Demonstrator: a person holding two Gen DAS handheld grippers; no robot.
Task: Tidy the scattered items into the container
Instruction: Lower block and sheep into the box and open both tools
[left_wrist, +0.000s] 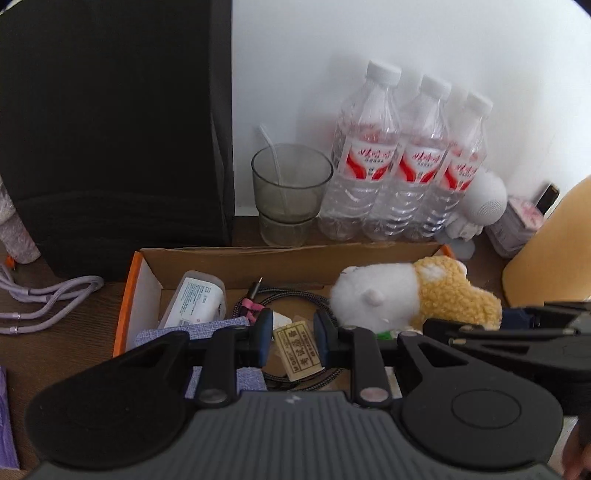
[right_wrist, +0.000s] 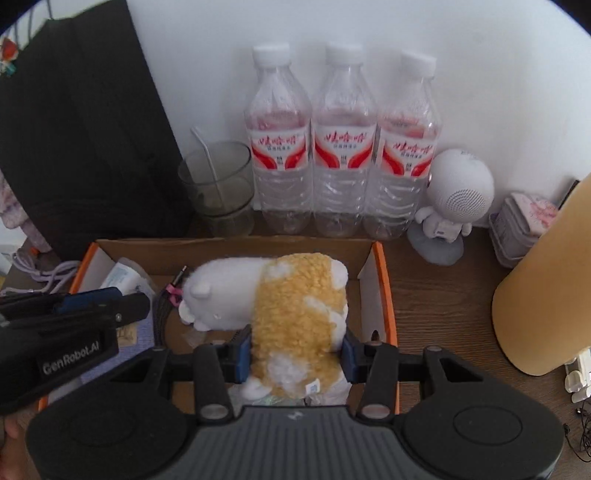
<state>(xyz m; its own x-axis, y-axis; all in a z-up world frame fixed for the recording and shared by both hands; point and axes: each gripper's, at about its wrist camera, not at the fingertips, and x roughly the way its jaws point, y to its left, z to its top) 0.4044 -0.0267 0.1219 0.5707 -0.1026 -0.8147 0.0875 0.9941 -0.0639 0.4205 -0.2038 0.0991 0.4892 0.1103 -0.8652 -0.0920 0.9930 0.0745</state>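
I have the plush toy (right_wrist: 295, 314) clamped between my right gripper's (right_wrist: 297, 356) fingers, low inside the cardboard box (right_wrist: 384, 291). Placing step, I judge; next, part them and lift out. My left gripper (left_wrist: 293, 338) hovers apart over a small packet (left_wrist: 297, 349).

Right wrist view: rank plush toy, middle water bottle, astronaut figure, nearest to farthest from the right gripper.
1. plush toy: between the fingers of the right gripper, lying in the cardboard box.
2. astronaut figure: beyond the box, to the right.
3. middle water bottle: at the back wall, centre.
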